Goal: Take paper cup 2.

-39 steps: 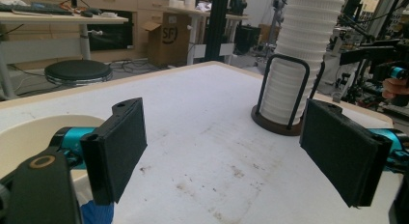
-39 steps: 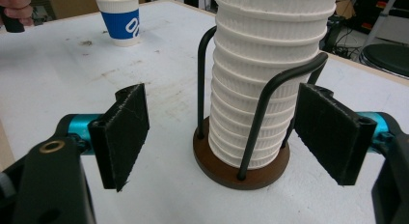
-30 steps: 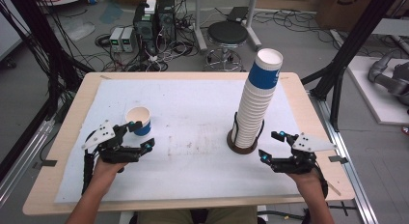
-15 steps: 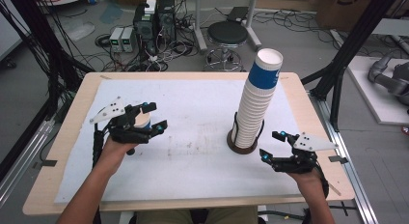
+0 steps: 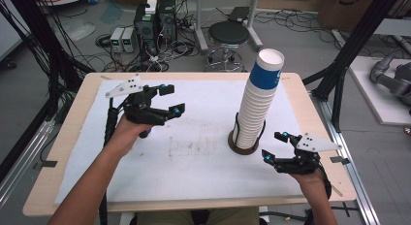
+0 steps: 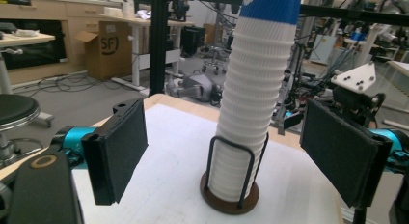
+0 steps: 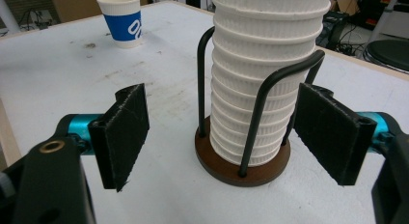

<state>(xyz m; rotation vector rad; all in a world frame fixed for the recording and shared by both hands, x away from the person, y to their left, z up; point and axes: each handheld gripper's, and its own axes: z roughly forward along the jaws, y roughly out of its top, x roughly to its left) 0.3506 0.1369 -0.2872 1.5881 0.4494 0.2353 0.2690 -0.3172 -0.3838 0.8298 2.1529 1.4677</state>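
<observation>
Hovering well left of the cup stack (image 5: 257, 108), the left gripper (image 5: 173, 99) shows wide, empty jaws; the single paper cup (image 7: 120, 19) stands on the table, far left of the stack. Just right of the stack, the right gripper (image 5: 274, 146) is likewise wide and empty. The cup appears set aside, so the next move likely calls for closing on the stack's top cup.

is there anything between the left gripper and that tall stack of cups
Nothing visible. The left gripper hangs open above the table, jaws empty, aimed at the cup stack in its wire holder. Bare white tabletop lies between them.
</observation>
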